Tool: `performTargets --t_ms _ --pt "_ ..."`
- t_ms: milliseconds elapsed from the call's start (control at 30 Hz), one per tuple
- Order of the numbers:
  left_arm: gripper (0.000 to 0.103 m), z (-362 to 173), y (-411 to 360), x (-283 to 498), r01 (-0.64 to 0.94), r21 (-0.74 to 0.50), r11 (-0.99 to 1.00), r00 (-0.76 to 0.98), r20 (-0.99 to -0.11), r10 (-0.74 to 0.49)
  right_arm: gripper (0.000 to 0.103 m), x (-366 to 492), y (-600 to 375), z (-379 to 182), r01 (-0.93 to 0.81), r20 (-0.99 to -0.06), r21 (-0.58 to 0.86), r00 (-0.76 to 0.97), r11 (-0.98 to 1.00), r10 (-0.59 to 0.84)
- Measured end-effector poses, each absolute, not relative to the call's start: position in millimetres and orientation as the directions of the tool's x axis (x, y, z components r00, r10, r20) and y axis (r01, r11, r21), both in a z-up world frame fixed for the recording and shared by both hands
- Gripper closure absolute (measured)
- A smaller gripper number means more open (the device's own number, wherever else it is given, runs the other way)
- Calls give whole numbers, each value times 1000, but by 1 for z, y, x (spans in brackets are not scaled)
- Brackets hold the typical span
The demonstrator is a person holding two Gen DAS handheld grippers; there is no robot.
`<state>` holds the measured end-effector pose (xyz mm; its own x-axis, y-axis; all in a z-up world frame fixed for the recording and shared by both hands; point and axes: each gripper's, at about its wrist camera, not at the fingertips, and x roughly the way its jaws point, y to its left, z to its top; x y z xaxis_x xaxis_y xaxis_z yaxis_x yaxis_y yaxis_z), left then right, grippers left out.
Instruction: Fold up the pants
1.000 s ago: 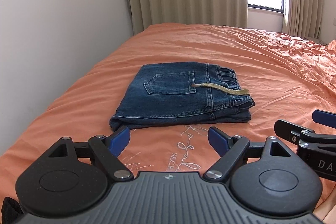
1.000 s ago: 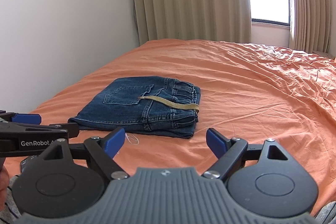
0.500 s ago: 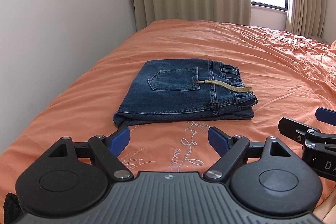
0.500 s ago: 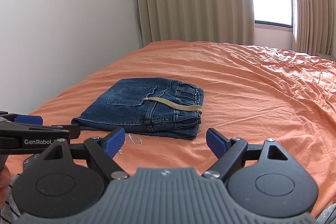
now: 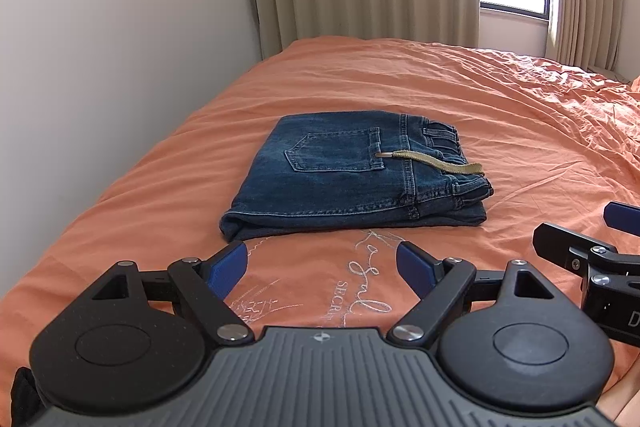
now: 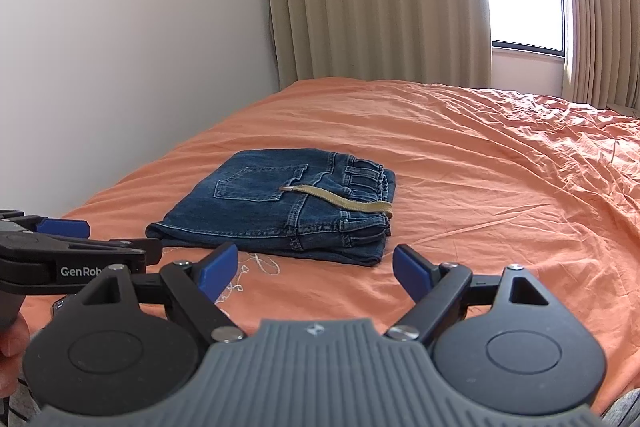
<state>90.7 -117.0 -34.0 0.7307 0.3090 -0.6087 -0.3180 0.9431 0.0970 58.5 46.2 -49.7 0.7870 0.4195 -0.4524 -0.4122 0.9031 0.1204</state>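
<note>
The left gripper point(image 5: 322, 269) hangs with fingers spread wide, holding nothing. Ahead of it the folded pants point(image 5: 356, 175) lie flat on the orange bed point(image 5: 400, 83). The right gripper point(image 6: 316, 269), just beside, likewise gapes empty.

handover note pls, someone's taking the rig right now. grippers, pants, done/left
Left hand-held gripper: open, empty, short of the pants.
Right hand-held gripper: open, empty, also clear of them.
Jeans: folded into a compact stack on the orange bedspread, back pocket up, tan drawstring lying loose across the top.
Done: the fold looks complete.
Left: probably nothing; tuck the drawstring if wanted.
</note>
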Motion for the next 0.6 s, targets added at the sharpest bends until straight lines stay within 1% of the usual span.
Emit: performTargets --t_ms 600 --pt "5 -31 -113 91 -321 91 943 732 -609 307 22 58 49 -52 -417 -464 118 779 901 421"
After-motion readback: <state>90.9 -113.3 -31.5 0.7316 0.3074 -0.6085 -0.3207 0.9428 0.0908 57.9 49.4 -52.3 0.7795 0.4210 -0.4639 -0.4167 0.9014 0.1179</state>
